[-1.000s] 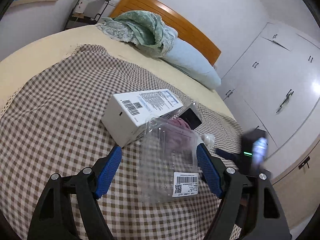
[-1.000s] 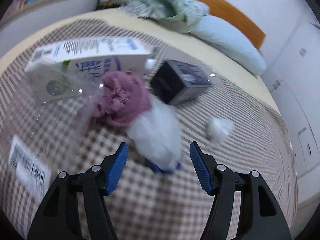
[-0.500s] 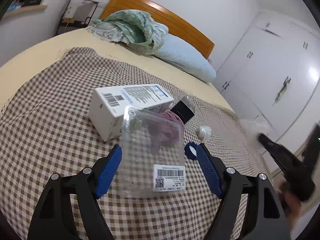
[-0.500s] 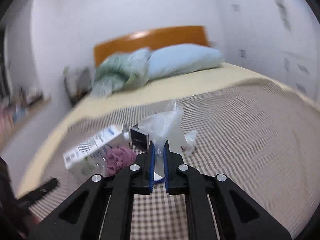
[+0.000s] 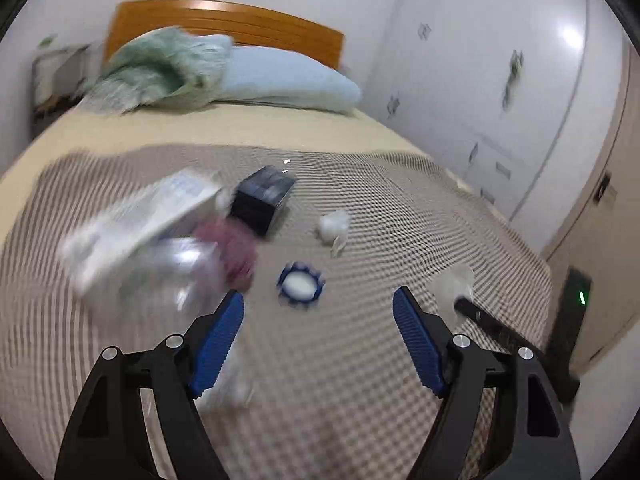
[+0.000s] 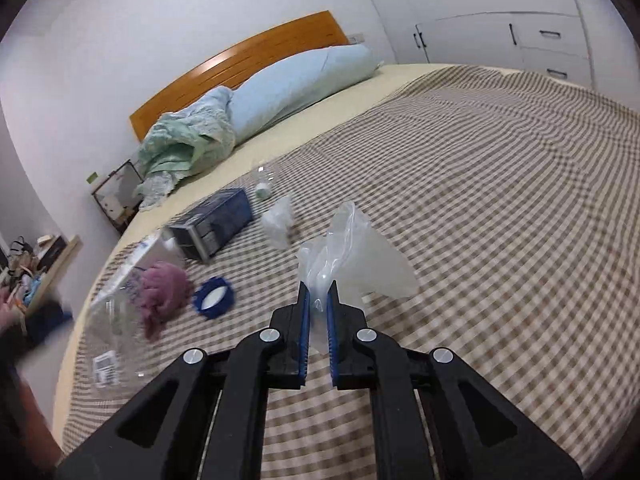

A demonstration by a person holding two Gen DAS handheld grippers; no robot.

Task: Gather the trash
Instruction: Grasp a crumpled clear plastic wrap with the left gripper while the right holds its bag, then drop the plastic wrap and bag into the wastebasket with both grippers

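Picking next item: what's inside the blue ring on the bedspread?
A white disc fills the blue ring, which lies flat on the checked bedspread. Whatever is under it is covered.

We had each wrist camera looking along its own fingers, tilted down over the bed point(image 5: 360, 400) toward the headboard point(image 5: 240, 24). The left view sat low and near the litter; the right looked from farther right. Both shared the dark box point(image 5: 262, 196) point(image 6: 214, 222) and blue lid point(image 5: 300, 286) point(image 6: 214, 298).
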